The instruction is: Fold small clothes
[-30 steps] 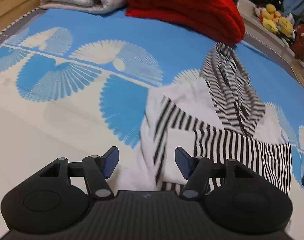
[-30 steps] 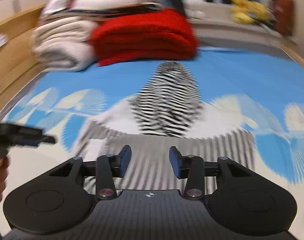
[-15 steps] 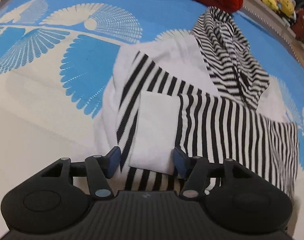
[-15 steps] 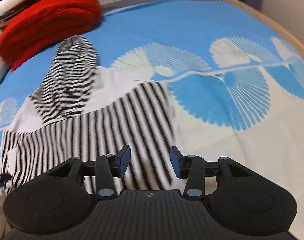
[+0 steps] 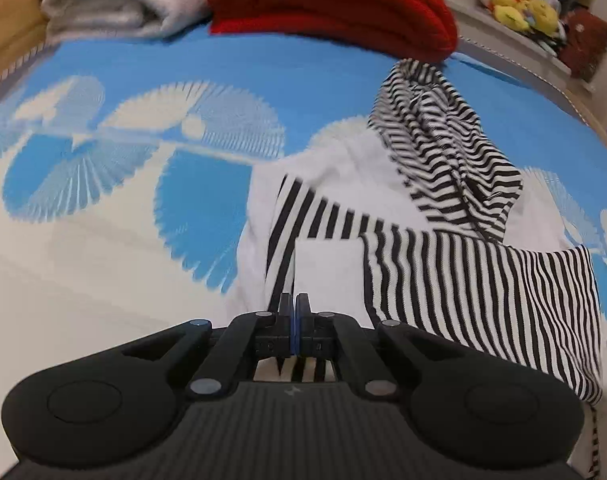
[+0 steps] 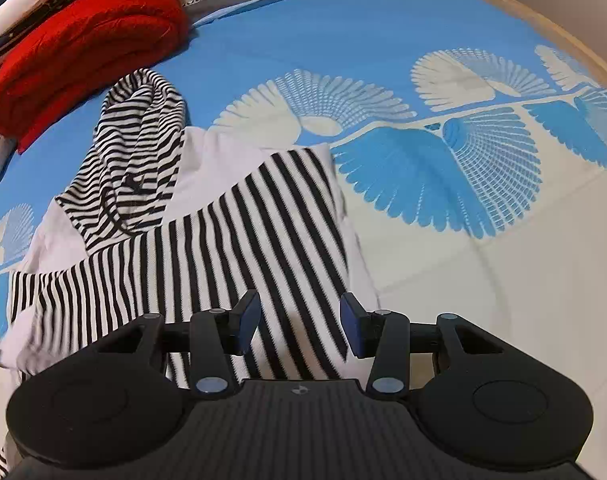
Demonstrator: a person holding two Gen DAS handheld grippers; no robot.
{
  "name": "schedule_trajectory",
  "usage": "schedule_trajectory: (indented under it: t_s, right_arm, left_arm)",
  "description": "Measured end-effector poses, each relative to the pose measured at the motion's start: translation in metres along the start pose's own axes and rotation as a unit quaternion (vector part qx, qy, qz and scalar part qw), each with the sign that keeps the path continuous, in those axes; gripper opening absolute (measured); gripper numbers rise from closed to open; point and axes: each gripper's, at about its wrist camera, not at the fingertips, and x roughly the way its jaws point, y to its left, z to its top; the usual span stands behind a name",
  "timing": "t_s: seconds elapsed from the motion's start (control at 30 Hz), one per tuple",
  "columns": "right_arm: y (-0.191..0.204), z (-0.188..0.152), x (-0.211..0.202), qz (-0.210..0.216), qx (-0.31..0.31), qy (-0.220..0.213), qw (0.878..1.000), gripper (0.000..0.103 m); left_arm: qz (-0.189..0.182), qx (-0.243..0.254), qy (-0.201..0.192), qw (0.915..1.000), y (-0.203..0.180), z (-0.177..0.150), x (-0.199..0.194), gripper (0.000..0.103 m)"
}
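Note:
A small black-and-white striped hooded top [image 5: 455, 276] lies flat on a blue and white patterned bed cover [image 5: 151, 184], its hood [image 5: 439, 140] pointing away from me. My left gripper [image 5: 294, 312] is shut on the near left hem of the top, by a white pocket patch [image 5: 327, 276]. In the right wrist view the same top [image 6: 207, 248] lies spread out. My right gripper [image 6: 299, 316] is open, its fingers just above the near right hem, holding nothing.
A folded red knit [image 5: 327, 0] and a folded white towel [image 5: 115, 4] are stacked at the far edge of the bed. Yellow plush toys [image 5: 519, 4] sit on a shelf at the far right. A wooden bed frame [image 6: 543, 28] borders the right side.
My left gripper has closed on the top's near hem; it was open before. My right gripper swung to the top's right side, came closer to the hem, and stayed open.

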Motion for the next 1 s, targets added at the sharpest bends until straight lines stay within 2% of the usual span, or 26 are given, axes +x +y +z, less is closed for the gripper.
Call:
schedule_trajectory:
  t_s: [0.03, 0.1, 0.17, 0.2, 0.23, 0.3, 0.37, 0.4, 0.43, 0.5, 0.57, 0.6, 0.63, 0.67, 0.73, 0.83, 1.0]
  right_arm:
    - [0.001, -0.001, 0.001, 0.0, 0.002, 0.003, 1.0, 0.046]
    - [0.002, -0.003, 0.004, -0.001, 0.008, 0.009, 1.0, 0.046]
    - [0.004, -0.004, 0.006, -0.002, 0.011, 0.011, 1.0, 0.046]
    - [0.005, -0.005, 0.006, -0.002, 0.011, 0.01, 1.0, 0.046]
    - [0.006, -0.005, 0.006, -0.001, 0.01, 0.011, 1.0, 0.046]
    - [0.009, -0.006, 0.006, 0.003, 0.007, 0.012, 1.0, 0.046]
    - [0.011, -0.007, 0.008, 0.004, 0.001, 0.015, 1.0, 0.046]
    - [0.011, -0.007, 0.009, 0.004, -0.002, 0.017, 1.0, 0.046]
    - [0.011, -0.008, 0.011, 0.003, -0.003, 0.02, 1.0, 0.047]
    - [0.012, -0.009, 0.015, 0.002, -0.005, 0.026, 1.0, 0.047]
    - [0.013, -0.01, 0.018, -0.001, -0.007, 0.032, 0.999, 0.047]
    - [0.014, -0.01, 0.019, 0.0, -0.008, 0.034, 0.999, 0.047]
    - [0.015, -0.01, 0.02, 0.0, -0.011, 0.035, 0.999, 0.047]
    - [0.016, -0.009, 0.02, 0.0, -0.013, 0.034, 0.999, 0.047]
    - [0.017, -0.009, 0.02, 0.0, -0.016, 0.033, 0.999, 0.049]
    - [0.02, -0.011, 0.022, 0.001, -0.022, 0.035, 0.999, 0.05]
    - [0.022, -0.014, 0.024, -0.004, -0.024, 0.04, 0.999, 0.05]
  left_arm:
    - [-0.014, -0.009, 0.004, 0.9998, 0.002, -0.001, 0.001, 0.001]
    - [-0.016, -0.009, -0.003, 0.9998, 0.0, -0.002, -0.001, 0.001]
    - [-0.016, -0.012, -0.011, 0.9998, -0.001, 0.0, -0.004, 0.01]
    - [-0.028, -0.023, -0.01, 0.9993, 0.0, 0.001, -0.004, 0.029]
    - [-0.034, -0.032, -0.01, 0.9988, 0.001, 0.001, -0.003, 0.042]
    - [-0.042, -0.03, -0.01, 0.9986, -0.003, -0.001, 0.003, 0.046]
    - [-0.044, -0.02, 0.009, 0.9988, -0.009, -0.006, 0.016, 0.058]
    - [-0.036, -0.018, 0.023, 0.9989, -0.011, -0.01, 0.024, 0.068]
    - [-0.021, -0.015, 0.041, 0.9988, -0.012, -0.014, 0.033, 0.07]
    - [0.002, 0.001, 0.068, 0.9977, -0.014, -0.02, 0.046, 0.07]
    - [0.006, 0.007, 0.057, 0.9983, -0.017, -0.021, 0.046, 0.056]
    - [0.006, 0.013, 0.054, 0.9985, -0.019, -0.019, 0.043, 0.032]
    - [0.017, 0.024, 0.048, 0.9984, -0.021, -0.017, 0.037, 0.015]
    - [0.025, 0.033, 0.043, 0.9982, -0.023, -0.014, 0.032, 0.015]
    - [0.013, 0.03, 0.031, 0.999, -0.023, -0.008, 0.017, 0.011]
    - [0.017, 0.039, 0.015, 0.999, -0.023, -0.007, 0.003, 0.011]
    - [0.028, 0.016, 0.034, 0.9989, -0.02, -0.01, 0.003, 0.013]
